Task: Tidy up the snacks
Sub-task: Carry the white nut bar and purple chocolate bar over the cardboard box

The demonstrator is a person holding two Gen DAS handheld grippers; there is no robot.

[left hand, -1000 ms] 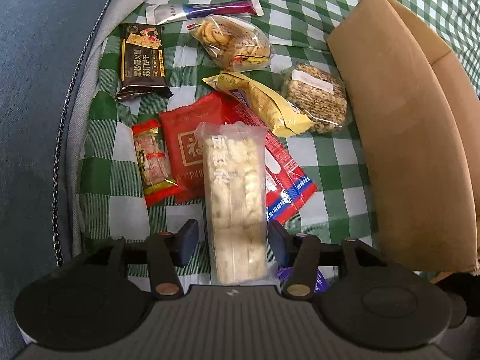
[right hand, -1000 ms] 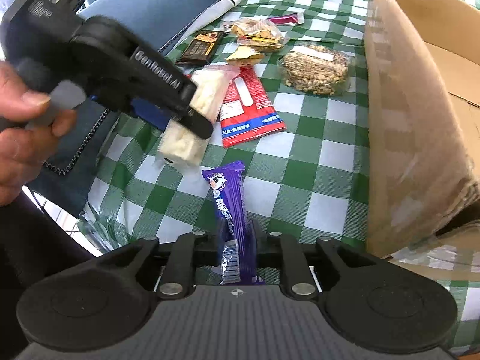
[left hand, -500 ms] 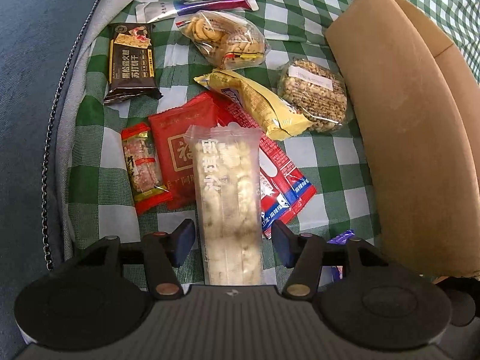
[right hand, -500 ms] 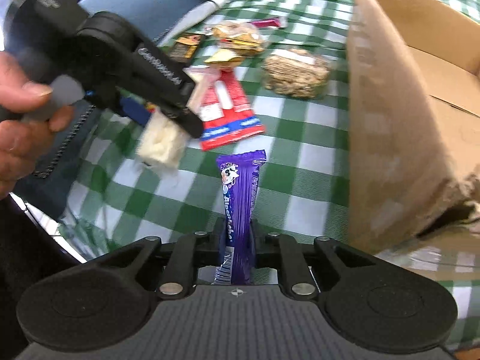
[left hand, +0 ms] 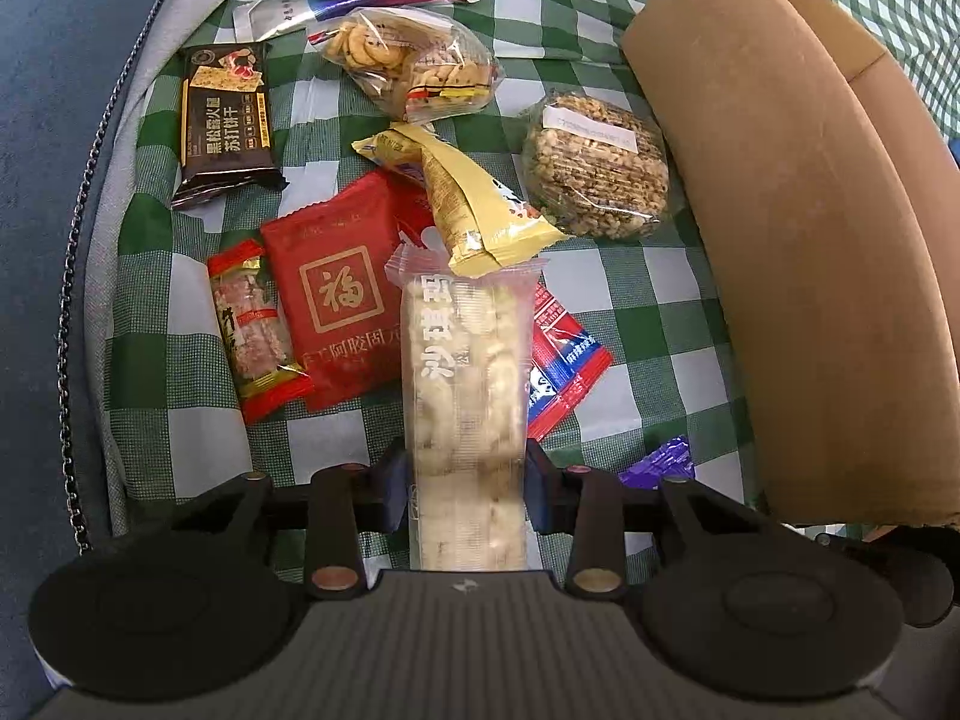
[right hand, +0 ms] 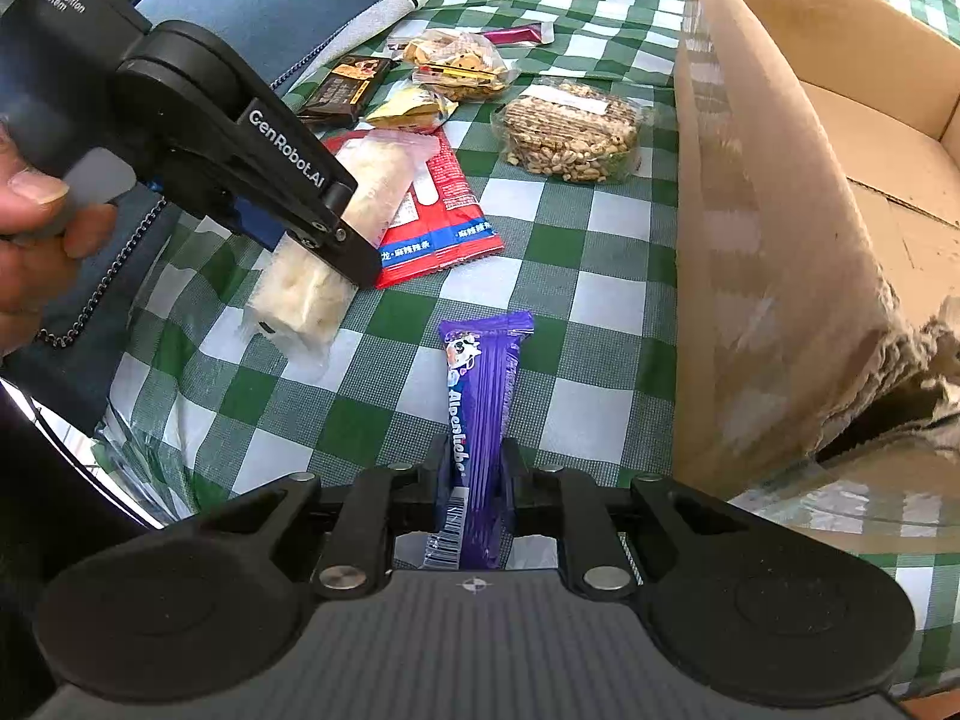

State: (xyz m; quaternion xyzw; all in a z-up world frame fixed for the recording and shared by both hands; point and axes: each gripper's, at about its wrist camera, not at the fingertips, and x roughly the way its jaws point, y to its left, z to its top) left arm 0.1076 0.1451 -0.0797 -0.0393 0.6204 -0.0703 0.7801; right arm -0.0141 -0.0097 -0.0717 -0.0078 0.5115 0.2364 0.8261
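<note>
The right gripper [right hand: 476, 474] is closed on a purple Alpenliebe stick [right hand: 480, 414], long and glossy, above the checked cloth [right hand: 600, 312]. The left gripper [left hand: 465, 474] clamps a clear pack of pale puffed bars [left hand: 465, 396]. Farther away lie the other snacks [left hand: 591, 165], beside the open cardboard box [right hand: 780, 180].

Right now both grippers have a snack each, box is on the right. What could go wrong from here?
1. The left gripper pinches the clear rice-cake pack near one end only; the long free end could sag or slip.
2. That pack's far end sits under the yellow packet; lifting may drag it along.
3. The right gripper holds the purple candy bar close to the tall wall of the cardboard box; the bar could catch the rim on the way in.
</note>
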